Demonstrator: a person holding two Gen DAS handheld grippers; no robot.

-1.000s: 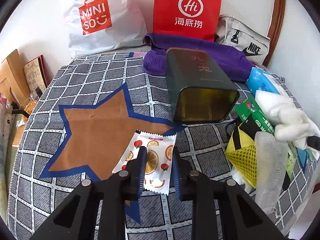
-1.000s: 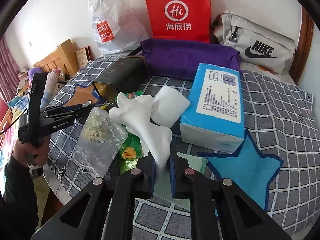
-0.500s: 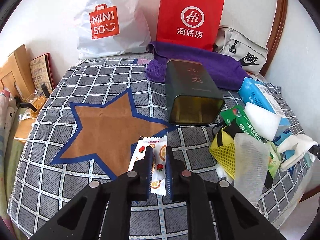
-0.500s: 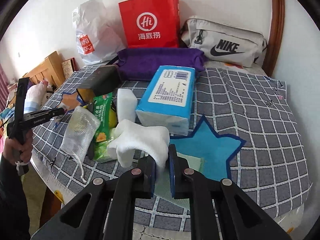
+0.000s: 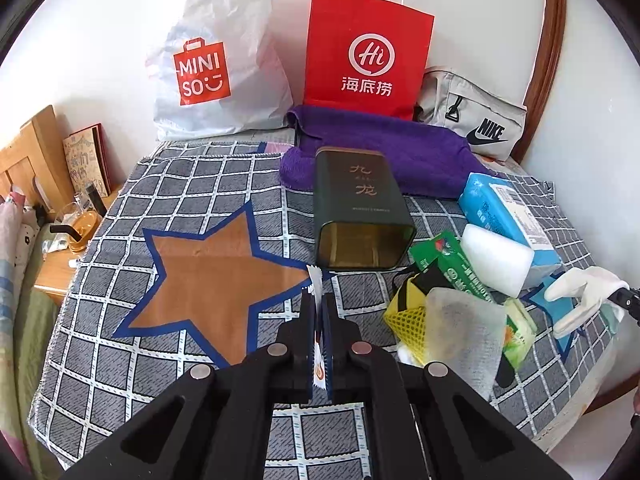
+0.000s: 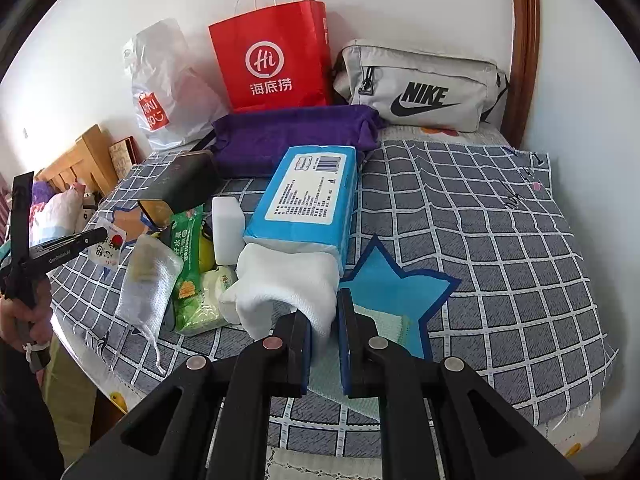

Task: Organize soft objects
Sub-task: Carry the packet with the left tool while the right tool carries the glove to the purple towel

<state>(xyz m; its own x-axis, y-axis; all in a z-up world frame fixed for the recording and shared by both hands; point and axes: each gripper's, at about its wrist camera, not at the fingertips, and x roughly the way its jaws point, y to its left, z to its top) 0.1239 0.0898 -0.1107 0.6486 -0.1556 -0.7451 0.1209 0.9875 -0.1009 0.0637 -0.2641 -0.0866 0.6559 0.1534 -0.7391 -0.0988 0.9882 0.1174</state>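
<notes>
My left gripper [image 5: 319, 300] is shut on a white sachet with fruit print [image 5: 317, 280], held edge-on above the brown star of the checked cloth [image 5: 192, 184]. From the right wrist view the sachet [image 6: 109, 246] hangs from that gripper [image 6: 94, 236] at the far left. My right gripper [image 6: 325, 304] is shut on a white sock [image 6: 280, 276], which droops in front of the blue tissue pack [image 6: 308, 200]. The left wrist view shows the sock [image 5: 582, 292] at the right edge. A gauze pouch [image 5: 460, 328], white sponge block [image 5: 496, 256] and purple towel [image 5: 392, 148] lie on the cloth.
A dark green tin [image 5: 360, 208] lies on its side, mouth toward me. A green packet [image 6: 186, 248] and yellow mesh [image 5: 404, 316] sit in the pile. A red paper bag [image 5: 368, 52], white plastic bag [image 5: 216, 64] and grey pouch [image 6: 420, 84] line the wall. A hand [image 6: 24, 316] is at left.
The left jaws closed on the sachet and lifted it off the cloth, turning it edge-on. The right gripper carried the sock away from the pile, toward the blue star.
</notes>
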